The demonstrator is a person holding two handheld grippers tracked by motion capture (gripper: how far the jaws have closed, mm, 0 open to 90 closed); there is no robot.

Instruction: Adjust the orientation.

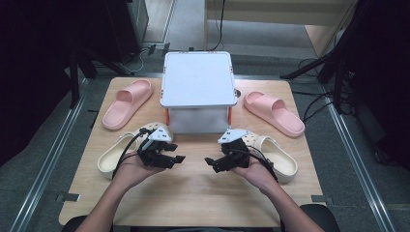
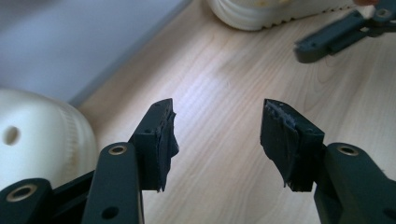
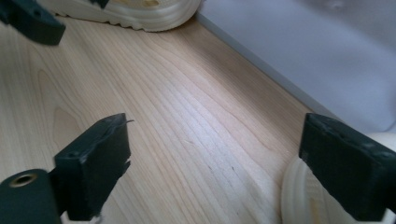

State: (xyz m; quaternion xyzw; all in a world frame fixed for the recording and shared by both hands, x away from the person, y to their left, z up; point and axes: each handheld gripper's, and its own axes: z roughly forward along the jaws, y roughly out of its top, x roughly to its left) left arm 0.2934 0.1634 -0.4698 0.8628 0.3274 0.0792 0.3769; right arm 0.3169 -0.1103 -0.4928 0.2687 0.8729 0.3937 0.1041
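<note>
I hold my left gripper (image 1: 178, 158) and right gripper (image 1: 211, 162) low over the near middle of the table (image 1: 193, 193), tips facing each other and apart. Both have their jaws spread with nothing between them.

A white box (image 1: 198, 79) stands at the far middle; its lid hides the contents. A pink slide (image 1: 128, 103) lies to its left and another pink slide (image 1: 273, 112) to its right.

A cream clog (image 1: 112, 157) lies near left, partly covered by my left hand (image 1: 130, 169). A second cream clog (image 1: 283, 162) lies near right, partly covered by my right hand (image 1: 258, 172).

In the left gripper view the left clog's holed toe is cut off at the frame edge; in the right gripper view the right clog's rim sits partly behind one jaw.
</note>
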